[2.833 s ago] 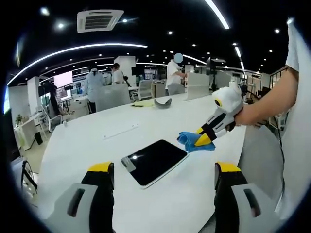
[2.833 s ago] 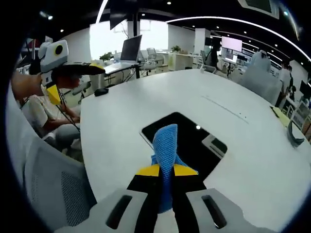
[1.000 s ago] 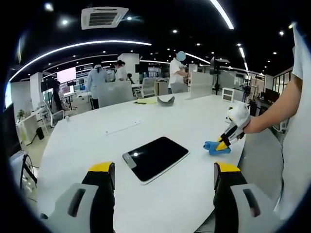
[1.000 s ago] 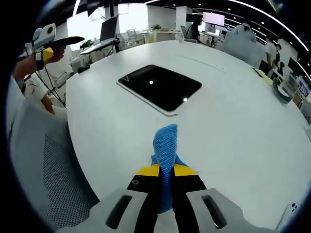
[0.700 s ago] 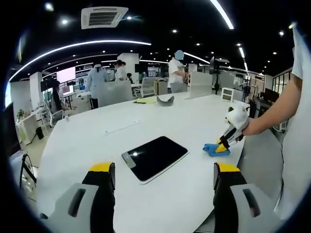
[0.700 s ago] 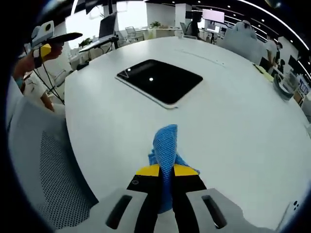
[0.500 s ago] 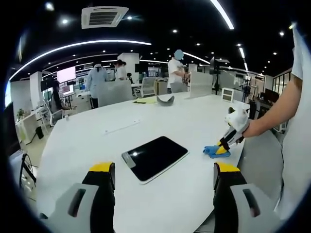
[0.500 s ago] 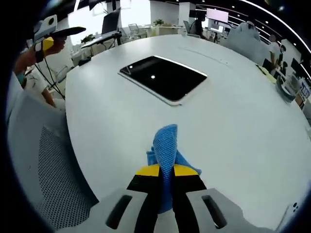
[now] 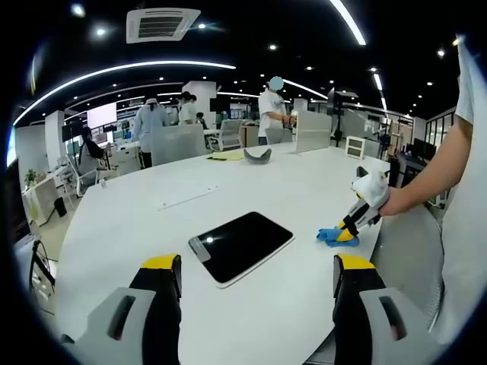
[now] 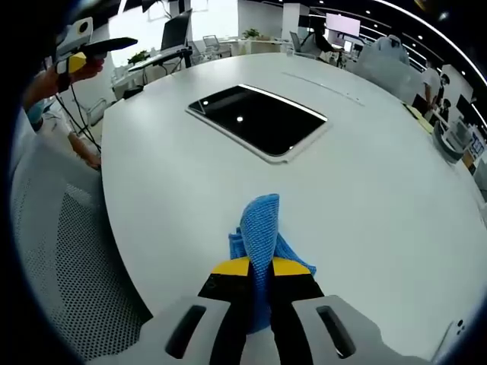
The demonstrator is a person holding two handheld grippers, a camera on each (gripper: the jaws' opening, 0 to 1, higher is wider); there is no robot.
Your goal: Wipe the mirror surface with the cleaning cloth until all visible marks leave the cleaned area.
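Observation:
The mirror (image 9: 240,245) is a flat dark rectangle with a pale frame, lying on the white table (image 9: 190,220); the right gripper view has the mirror (image 10: 259,119) ahead of the jaws. My right gripper (image 10: 260,268) is shut on the blue cleaning cloth (image 10: 260,228), which touches the table well short of the mirror. In the left gripper view the right gripper (image 9: 347,234) and the cloth (image 9: 332,236) sit to the right of the mirror. My left gripper (image 9: 257,272) stands open, held above the table's near edge with nothing between its jaws.
A mesh chair back (image 10: 61,251) stands by the table edge. A grey curved object (image 9: 257,155) and yellow papers (image 9: 221,156) lie at the far side. A thin white strip (image 9: 186,198) lies beyond the mirror. Several people stand at desks behind.
My right gripper has carried the cloth off the mirror's edge and lowered it onto the table to the right of the mirror. The left gripper has barely moved.

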